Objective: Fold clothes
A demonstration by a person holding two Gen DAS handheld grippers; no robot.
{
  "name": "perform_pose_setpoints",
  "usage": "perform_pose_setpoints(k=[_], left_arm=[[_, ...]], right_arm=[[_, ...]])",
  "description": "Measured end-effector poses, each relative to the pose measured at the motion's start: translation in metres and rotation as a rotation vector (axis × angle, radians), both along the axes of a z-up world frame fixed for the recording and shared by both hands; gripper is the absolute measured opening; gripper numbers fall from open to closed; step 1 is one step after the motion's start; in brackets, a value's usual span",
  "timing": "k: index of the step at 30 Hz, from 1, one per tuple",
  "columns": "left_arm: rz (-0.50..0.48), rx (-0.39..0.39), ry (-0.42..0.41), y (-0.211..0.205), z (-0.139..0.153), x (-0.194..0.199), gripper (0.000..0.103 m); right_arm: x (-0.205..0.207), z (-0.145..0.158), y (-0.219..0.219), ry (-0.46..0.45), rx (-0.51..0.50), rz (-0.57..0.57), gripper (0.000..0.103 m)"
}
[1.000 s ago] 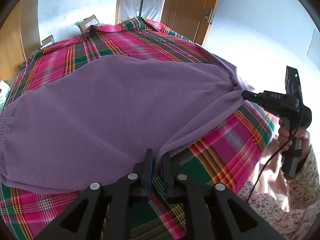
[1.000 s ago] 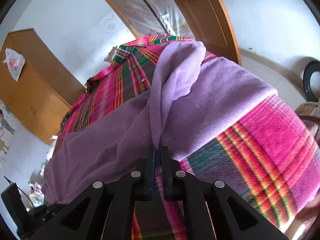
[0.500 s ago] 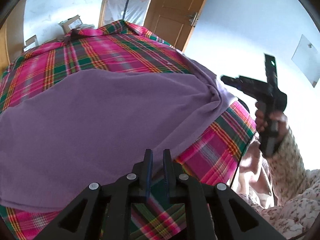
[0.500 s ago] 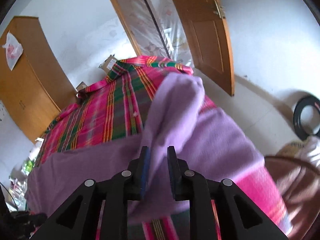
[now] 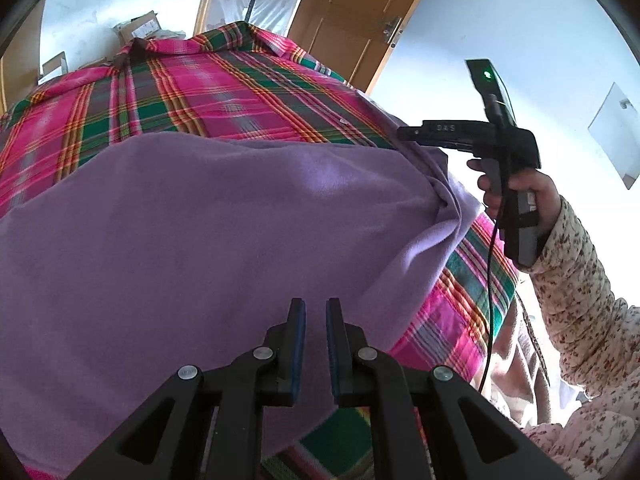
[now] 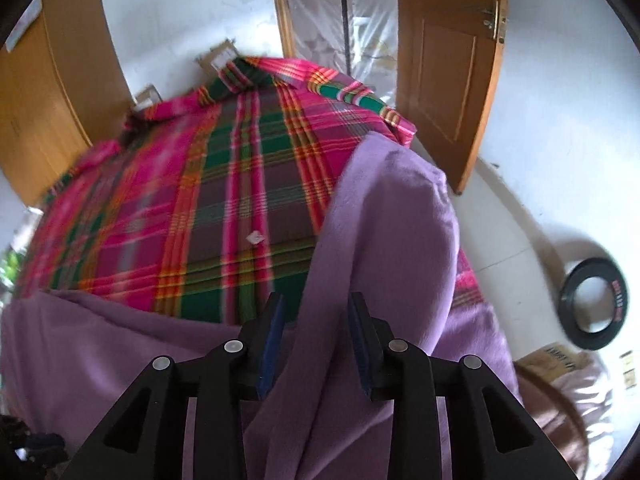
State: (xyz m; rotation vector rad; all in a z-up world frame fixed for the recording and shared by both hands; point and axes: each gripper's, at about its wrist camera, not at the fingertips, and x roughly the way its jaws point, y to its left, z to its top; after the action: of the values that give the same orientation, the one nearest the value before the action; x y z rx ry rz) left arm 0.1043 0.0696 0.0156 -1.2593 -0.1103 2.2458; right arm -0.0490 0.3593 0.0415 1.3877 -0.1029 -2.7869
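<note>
A purple fleece garment [image 5: 208,240] lies spread on a bed covered by a pink and green plaid sheet [image 5: 224,92]. My left gripper [image 5: 316,308] hovers over the garment's near part. Its fingers stand a narrow gap apart with nothing pinched between them. My right gripper [image 6: 316,300] is wide open above a long purple fold [image 6: 384,232] that runs away along the bed's right side. The cloth lies loose under the fingers, not clamped. In the left wrist view the right gripper [image 5: 424,134] is held by a hand [image 5: 532,188] above the garment's right corner.
A wooden door [image 6: 444,72] stands open past the bed's far right corner. A wooden wardrobe [image 6: 44,112] is at the left. A black ring [image 6: 596,308] lies on the white floor at the right. Cardboard boxes [image 5: 140,28] sit behind the bed. A floral sleeve [image 5: 576,300] is at the right.
The right gripper opened, let go of the purple fold and rose. The left gripper came off the garment's edge and now sits higher, over the cloth.
</note>
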Motion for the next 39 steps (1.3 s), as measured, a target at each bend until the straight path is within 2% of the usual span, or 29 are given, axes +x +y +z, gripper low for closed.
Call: perform_pose_setpoints(k=[8,11,13,25,32,39], left_arm=[[-0.054,-0.003,-0.021,0.02,-0.01,-0.009,0.01],[-0.051,0.009,-0.028,0.021,-0.01,-0.012,0.01],[-0.049,0.009,-0.03,0.021,-0.01,-0.012,0.01],[-0.035,-0.012,-0.032,0.03,-0.008,-0.01,0.01],[-0.035,-0.032,-0.031,0.04,-0.01,-0.01,0.01],[-0.028,-0.046,-0.035,0.046,-0.01,-0.012,0.01]], right_arm=[[-0.028,-0.009,0.007,-0.065,0.022,-0.058,0.033],[-0.031,-0.01,0.011,-0.067,0.028,-0.078,0.009],[-0.03,-0.009,0.014,-0.059,0.012,-0.083,0.006],[0.027,0.031,0.063,0.12,-0.117,-0.162,0.005],[0.062,0.02,0.101,0.147,-0.235,-0.24,0.005],[0.088,0.002,0.115,0.155,-0.288,-0.282,0.005]])
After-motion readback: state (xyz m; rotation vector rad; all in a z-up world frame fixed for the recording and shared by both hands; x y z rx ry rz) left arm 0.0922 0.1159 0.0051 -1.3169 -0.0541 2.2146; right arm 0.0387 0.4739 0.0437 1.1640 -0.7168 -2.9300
